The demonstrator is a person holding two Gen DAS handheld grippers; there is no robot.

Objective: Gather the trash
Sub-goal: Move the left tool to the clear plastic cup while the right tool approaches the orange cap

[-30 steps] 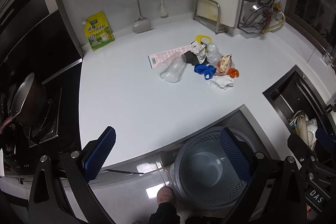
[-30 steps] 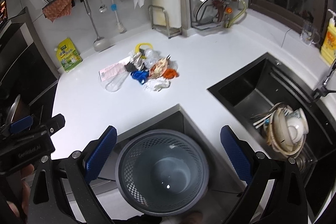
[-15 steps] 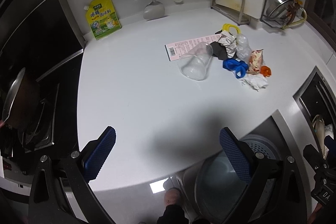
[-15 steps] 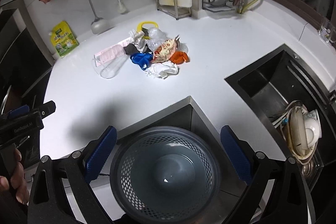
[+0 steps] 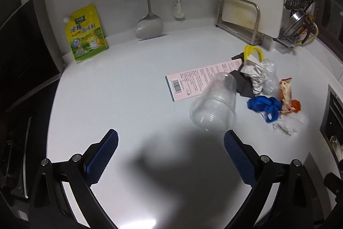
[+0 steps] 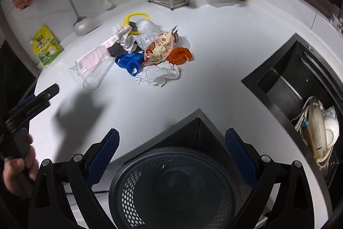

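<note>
Each hand-held gripper point(image 5: 171, 143) has black arms, silver screws and blue textured pads point(image 6: 240, 156).

Pink card point(image 5: 205, 78): barcode and fine print, unreadable. Yellow pouch point(image 5: 86, 33): Chinese characters, possibly a seasoning label. Snack wrapper point(image 6: 159, 47): print illegible.

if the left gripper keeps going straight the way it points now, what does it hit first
Most likely the clear plastic cup lying on its side, just ahead of the open left gripper and slightly right of centre. Depth is hard to judge; it might touch bare counter first.
</note>
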